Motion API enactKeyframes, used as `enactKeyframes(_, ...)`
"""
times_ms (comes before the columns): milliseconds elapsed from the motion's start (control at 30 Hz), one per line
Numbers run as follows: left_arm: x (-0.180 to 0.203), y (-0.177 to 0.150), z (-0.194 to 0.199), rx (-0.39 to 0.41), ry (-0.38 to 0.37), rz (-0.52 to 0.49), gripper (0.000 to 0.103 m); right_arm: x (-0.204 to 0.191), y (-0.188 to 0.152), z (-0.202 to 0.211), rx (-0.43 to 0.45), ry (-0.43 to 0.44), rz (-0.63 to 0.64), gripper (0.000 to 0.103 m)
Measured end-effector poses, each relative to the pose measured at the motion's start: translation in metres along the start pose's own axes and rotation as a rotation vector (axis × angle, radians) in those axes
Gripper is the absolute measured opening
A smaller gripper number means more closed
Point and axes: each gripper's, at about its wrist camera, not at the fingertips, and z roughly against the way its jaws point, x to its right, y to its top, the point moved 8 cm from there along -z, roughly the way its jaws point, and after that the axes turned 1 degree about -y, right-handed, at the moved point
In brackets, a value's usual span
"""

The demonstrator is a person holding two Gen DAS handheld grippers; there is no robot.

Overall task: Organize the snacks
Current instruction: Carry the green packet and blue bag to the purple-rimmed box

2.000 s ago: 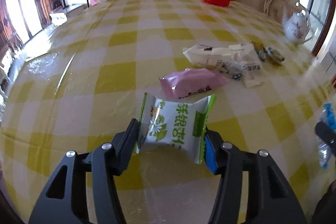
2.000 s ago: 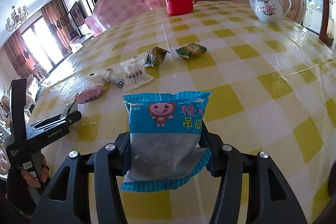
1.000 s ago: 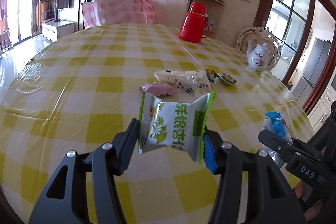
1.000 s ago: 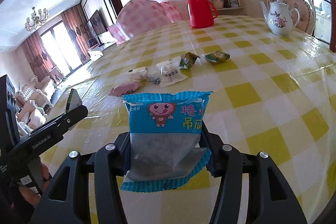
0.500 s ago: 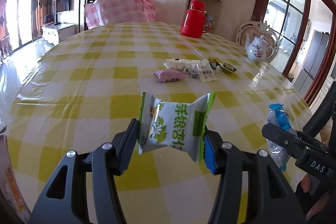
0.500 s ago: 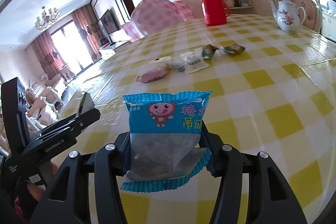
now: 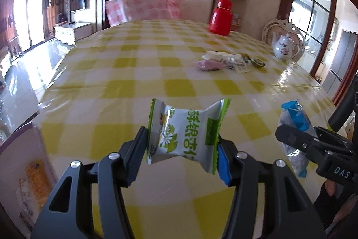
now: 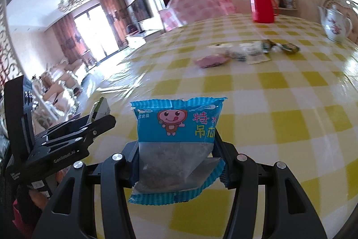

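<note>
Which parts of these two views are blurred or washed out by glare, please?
Left wrist view: green snack packet sharp, tablecloth slightly smeared, window glare at left. Right wrist view: blue snack packet crisp, loose snacks and red flask motion-blurred, windows blown out.

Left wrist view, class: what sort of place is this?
Probably a home dining room: a table with yellow-checked cloth, a white flowered teapot, a red thermos jug.

Yellow-checked table (image 7: 125, 64), snack packets (image 7: 230, 59), red flask (image 7: 220, 16), teapot (image 7: 284, 47)
</note>
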Motion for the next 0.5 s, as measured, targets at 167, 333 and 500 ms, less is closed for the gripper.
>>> enactKeyframes(167, -0.035, -0.005, 0.025, 0.015, 0.059, 0.01, 0.057, -0.053, -0.007, -0.005, -0.022, 0.047, 0.089, 0.053)
enactKeyframes(333, -0.083, -0.013, 0.046, 0.02, 0.126, 0.05, 0.058, -0.105, -0.018, -0.01, -0.041, 0.086, 0.186, 0.053)
enactKeyframes(500, -0.131, -0.016, 0.069, 0.023, 0.216, 0.064, 0.058, -0.158, -0.031, -0.017, -0.071, 0.13, 0.277, 0.053)
